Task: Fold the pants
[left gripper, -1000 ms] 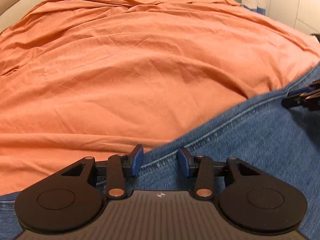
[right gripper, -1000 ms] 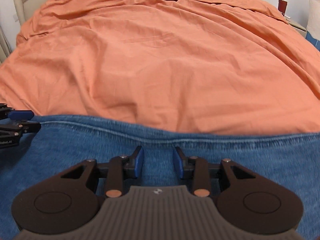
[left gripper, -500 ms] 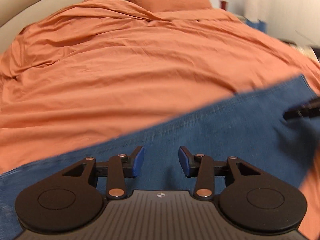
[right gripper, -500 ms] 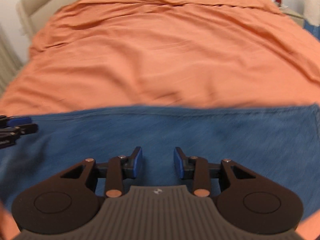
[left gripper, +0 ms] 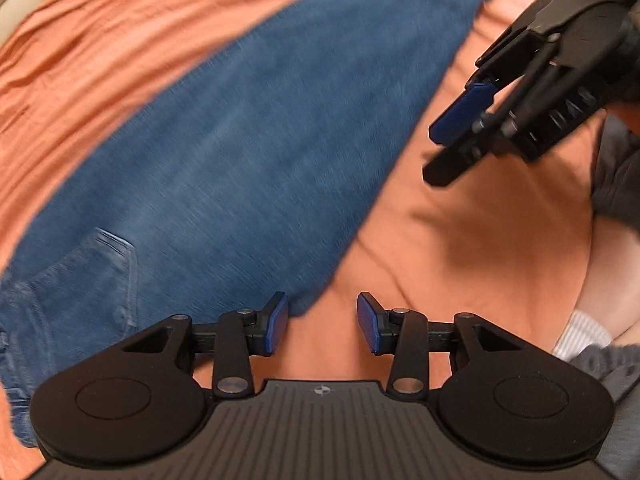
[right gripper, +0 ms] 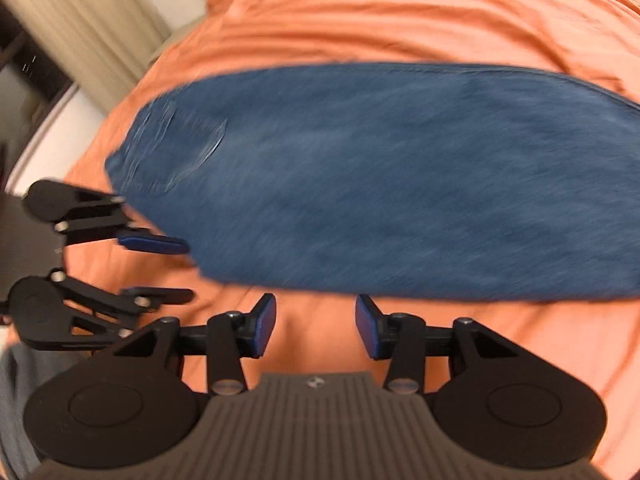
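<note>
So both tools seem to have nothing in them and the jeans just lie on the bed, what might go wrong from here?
Two guesses. The folded blue denim jeans lie on a wrinkled orange bedsheet, so a low pinch might catch sheet along with denim. The open left tool and open right tool sit close together near one edge, so they could bump when reaching in.

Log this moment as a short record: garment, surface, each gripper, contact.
garment: blue jeans, laid lengthwise on the bed, pocket end toward the left gripper
surface: orange bedspread, wrinkled
left gripper: open, empty, over bedspread at the jeans' near edge
right gripper: open, empty, over bedspread just short of the jeans
contact: neither gripper holds the jeans
image quality: motion blur on the fabric
</note>
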A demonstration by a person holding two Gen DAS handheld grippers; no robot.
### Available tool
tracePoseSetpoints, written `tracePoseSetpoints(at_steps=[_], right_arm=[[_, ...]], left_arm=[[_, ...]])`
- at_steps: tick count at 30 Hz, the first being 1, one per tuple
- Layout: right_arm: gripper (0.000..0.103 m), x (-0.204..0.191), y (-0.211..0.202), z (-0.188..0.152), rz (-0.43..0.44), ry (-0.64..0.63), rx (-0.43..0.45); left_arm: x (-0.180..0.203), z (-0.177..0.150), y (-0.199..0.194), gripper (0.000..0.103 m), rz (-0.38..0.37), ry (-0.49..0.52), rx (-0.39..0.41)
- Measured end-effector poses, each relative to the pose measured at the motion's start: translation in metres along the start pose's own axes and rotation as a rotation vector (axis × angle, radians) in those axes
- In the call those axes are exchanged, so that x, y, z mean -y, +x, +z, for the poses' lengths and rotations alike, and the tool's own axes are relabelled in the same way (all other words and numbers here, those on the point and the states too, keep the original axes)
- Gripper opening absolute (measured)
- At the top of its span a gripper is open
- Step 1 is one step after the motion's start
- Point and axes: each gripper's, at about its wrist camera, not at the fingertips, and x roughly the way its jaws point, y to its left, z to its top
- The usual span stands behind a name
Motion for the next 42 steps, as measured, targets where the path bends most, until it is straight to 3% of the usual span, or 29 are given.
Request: tracePoseSetpoints(at_steps=[5,7,10,12,16,28,32,34,35,39,42], right_arm=[[0.041,-0.018,0.017,-0.008,-0.07,-0.076,-0.021],[0.041,-0.02,0.017,-0.007,-0.075,-0.094,-0.028],[0.044,-0.023,0.018,-0.002,-0.042,-0.173,-0.022],[0.049,-0.032,0.017,0.001,-0.017,-0.256,0.001],[0.049,-0.047,0.026,0.015,-0.002,-0.383,0.078],[0.049,-0.067,0.042,0.035,0.032,-0.545,0.194],[0.049,-0.075,0.057,0.034,-0.016,-0.635,0.196],[0.035,-0.07,0.067,0.034,-0.006,-0.599,0.15],[0.004,-0.068,0.07,0.033,0.021,-0.562,0.11],[0.001,-0.07,0.056,0.015,0.041,-0.504,0.147],[0.0,-0.062,0.064,0.007,0.044,-0.4,0.101]], left_arm=[[-0.001,0.008,0.025,0.047,0.104,-0.055,0.058],[-0.001,0.01,0.022,0.015,0.152,-0.058,0.093],[-0.018,0.01,0.005,0.007,0.11,-0.138,0.172],[-0.037,0.01,-0.008,0.006,0.071,-0.203,0.214],[-0.059,0.011,-0.027,0.002,0.01,-0.279,0.253],[-0.057,0.005,-0.034,0.001,-0.07,-0.233,0.193],[-0.059,-0.001,-0.042,0.001,-0.089,-0.242,0.188],[-0.065,-0.006,-0.046,0.004,-0.044,-0.267,0.193],[-0.067,-0.009,-0.047,0.004,-0.02,-0.288,0.193],[-0.084,-0.022,-0.045,0.006,0.07,-0.364,0.201],[-0.096,-0.03,-0.03,0.007,0.101,-0.415,0.178]])
